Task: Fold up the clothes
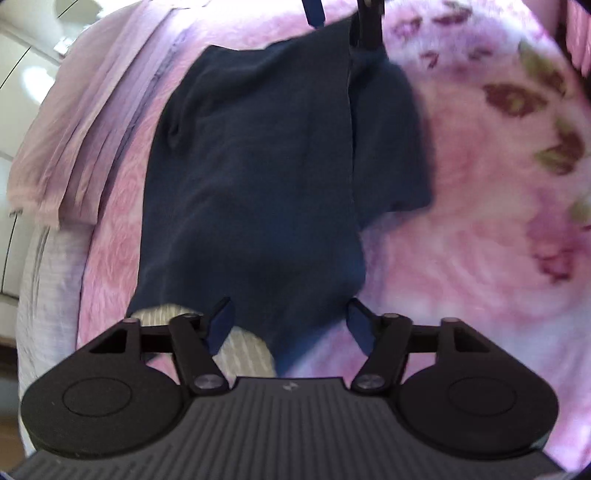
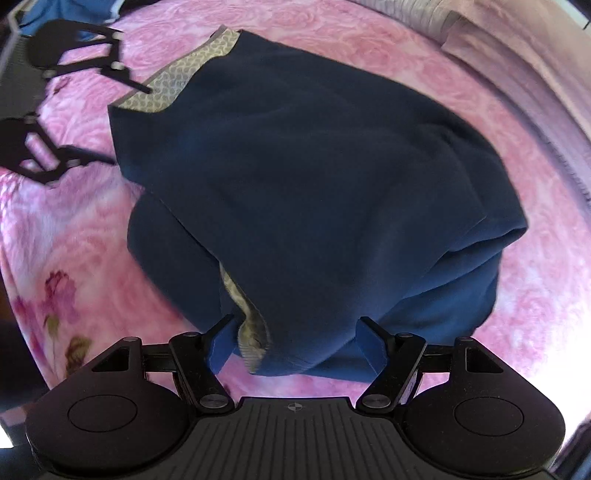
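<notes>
A navy garment (image 1: 258, 177) lies partly folded on a pink rose-patterned blanket (image 1: 461, 240). In the left wrist view my left gripper (image 1: 290, 325) hangs over its near edge, jaws apart, pads not pressing the cloth; a beige patterned trim (image 1: 243, 350) shows by the left finger. My right gripper (image 1: 369, 26) stands at the garment's far end. In the right wrist view the navy garment (image 2: 314, 184) spreads ahead, beige trim (image 2: 173, 85) at its far corner and more trim (image 2: 251, 332) beside the left finger. My right gripper (image 2: 297, 339) is open astride the near edge. The left gripper (image 2: 125, 125) is at the far left.
A folded lilac sheet (image 1: 74, 129) lies along the blanket's left side, with the white mattress edge (image 1: 48, 277) below it. Pale striped bedding (image 2: 424, 14) runs along the top right of the right wrist view. Something blue (image 2: 55, 14) sits at the top left.
</notes>
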